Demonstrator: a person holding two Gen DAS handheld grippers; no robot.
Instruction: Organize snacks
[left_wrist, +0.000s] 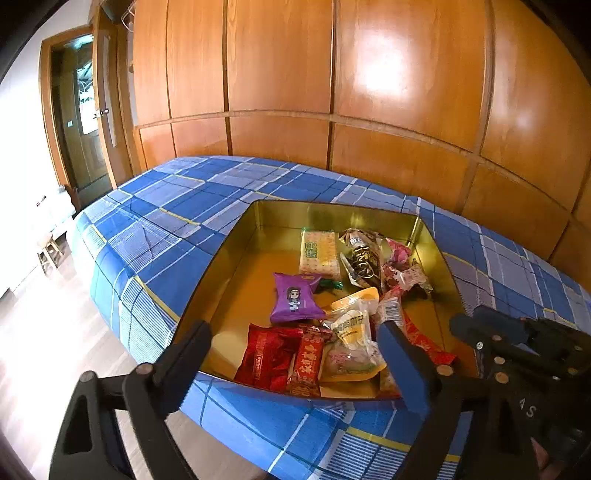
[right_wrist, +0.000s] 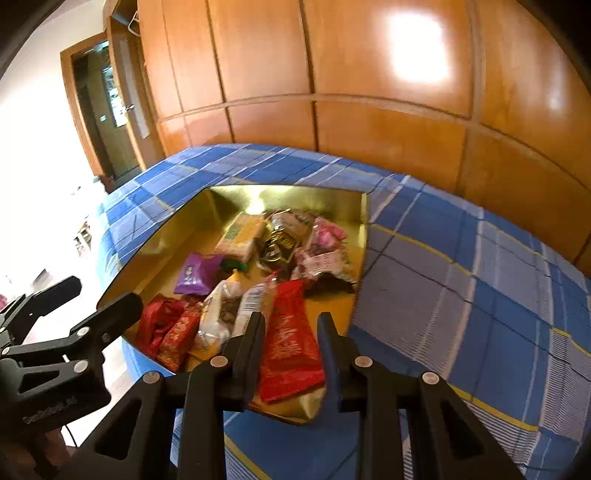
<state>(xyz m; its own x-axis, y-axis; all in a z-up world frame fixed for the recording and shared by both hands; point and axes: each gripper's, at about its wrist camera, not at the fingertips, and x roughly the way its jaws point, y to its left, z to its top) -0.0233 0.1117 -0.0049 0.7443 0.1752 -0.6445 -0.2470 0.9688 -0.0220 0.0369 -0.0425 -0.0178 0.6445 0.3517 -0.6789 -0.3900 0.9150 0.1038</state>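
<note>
A gold tin box (left_wrist: 236, 236) (right_wrist: 173, 225) sits on a blue plaid bed and holds several snack packets: a purple packet (left_wrist: 295, 301) (right_wrist: 195, 273), a cracker pack (left_wrist: 319, 253) (right_wrist: 240, 234), a dark foil bag (left_wrist: 364, 260) (right_wrist: 280, 240), red packets (left_wrist: 273, 356) (right_wrist: 162, 325) and a long red packet (right_wrist: 290, 349). My left gripper (left_wrist: 295, 350) is open over the box's near edge. My right gripper (right_wrist: 291, 336) is open, its fingers either side of the long red packet, not pinching it. It also shows in the left wrist view (left_wrist: 517, 332).
The blue plaid bedspread (left_wrist: 177, 206) (right_wrist: 461, 295) spreads round the box. Wooden wardrobe panels (left_wrist: 332, 92) stand behind the bed. A doorway (left_wrist: 81, 122) and wood floor (left_wrist: 55, 332) lie to the left. The left gripper's body (right_wrist: 55, 343) is at the right wrist view's left.
</note>
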